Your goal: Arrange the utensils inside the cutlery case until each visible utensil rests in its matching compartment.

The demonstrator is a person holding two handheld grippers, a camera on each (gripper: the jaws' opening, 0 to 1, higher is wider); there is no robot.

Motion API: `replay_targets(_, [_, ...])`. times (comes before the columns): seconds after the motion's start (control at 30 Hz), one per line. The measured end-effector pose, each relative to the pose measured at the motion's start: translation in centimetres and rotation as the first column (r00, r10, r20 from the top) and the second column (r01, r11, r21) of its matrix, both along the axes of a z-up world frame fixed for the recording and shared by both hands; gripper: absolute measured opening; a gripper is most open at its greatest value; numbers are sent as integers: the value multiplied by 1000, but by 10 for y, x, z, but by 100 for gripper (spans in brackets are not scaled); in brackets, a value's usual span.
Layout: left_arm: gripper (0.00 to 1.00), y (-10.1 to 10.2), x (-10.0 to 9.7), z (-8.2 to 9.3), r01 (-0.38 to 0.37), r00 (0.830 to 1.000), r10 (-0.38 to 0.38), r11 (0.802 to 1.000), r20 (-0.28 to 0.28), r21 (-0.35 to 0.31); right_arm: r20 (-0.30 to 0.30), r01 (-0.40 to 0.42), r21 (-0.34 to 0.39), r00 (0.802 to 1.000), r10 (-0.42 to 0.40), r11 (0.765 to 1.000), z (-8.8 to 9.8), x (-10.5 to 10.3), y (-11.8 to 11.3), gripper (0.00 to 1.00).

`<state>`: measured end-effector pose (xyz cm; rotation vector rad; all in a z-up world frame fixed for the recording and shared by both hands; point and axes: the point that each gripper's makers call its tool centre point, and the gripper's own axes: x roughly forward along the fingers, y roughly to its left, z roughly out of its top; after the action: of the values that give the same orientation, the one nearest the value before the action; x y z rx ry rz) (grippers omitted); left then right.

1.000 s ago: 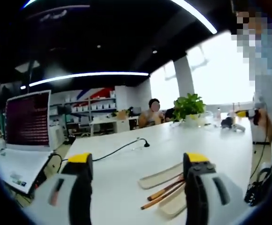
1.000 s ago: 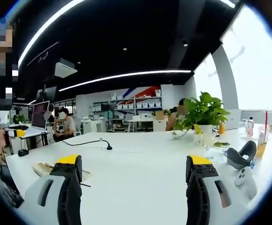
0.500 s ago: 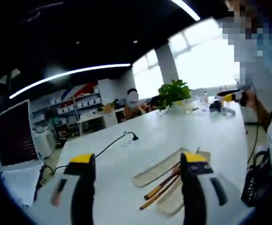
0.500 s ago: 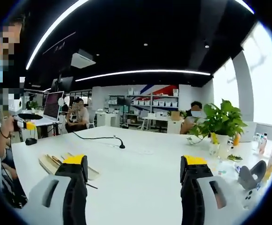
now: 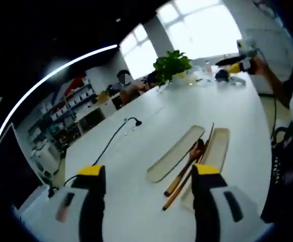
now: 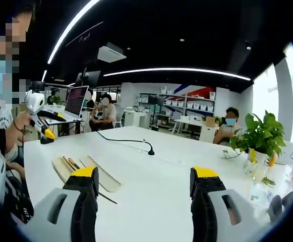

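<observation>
Table: white (image 5: 151, 126), across my lower frame.
Microphone: black gooseneck (image 6: 150, 150) at centre, cable trailing left.
Plant: potted green (image 5: 171, 63), upper centre.
Laptop: open (image 6: 76, 102), upper left.
Shelves: far wall (image 6: 179, 103).

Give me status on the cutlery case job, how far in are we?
Barely started. Done: nothing visible; the brown utensils lie loose across the gap between the two beige case halves on the white table, not seated in compartments. In hand: nothing; the left gripper and the right gripper are both open and empty, above the table. Left: grasp each utensil and seat it in its matching compartment.
</observation>
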<state>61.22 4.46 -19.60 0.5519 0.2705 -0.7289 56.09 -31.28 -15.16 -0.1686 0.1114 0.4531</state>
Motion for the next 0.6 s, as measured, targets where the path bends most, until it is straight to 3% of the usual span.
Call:
replay_targets(0.1, [70,7,0,-17,10,998,-5,996,-64,86,-15,-47,-3,999,47,999,-3,4,14,73])
replay_targets(0.33, [64,15,7,-36,18,995,2,981,-103,193,-52,-140,-25,989,139,990,-13,15,47,71])
replay_targets(0.43, [65,23,10,-49,28,989,15,959,-149,281,-68,-186,-43,981,183,982,-18,21,62,70])
replay_targets(0.6, [63,30,14,-61,42,984,21,940,-179,338,-95,-253,-62,964,246,966,-25,30,88,70])
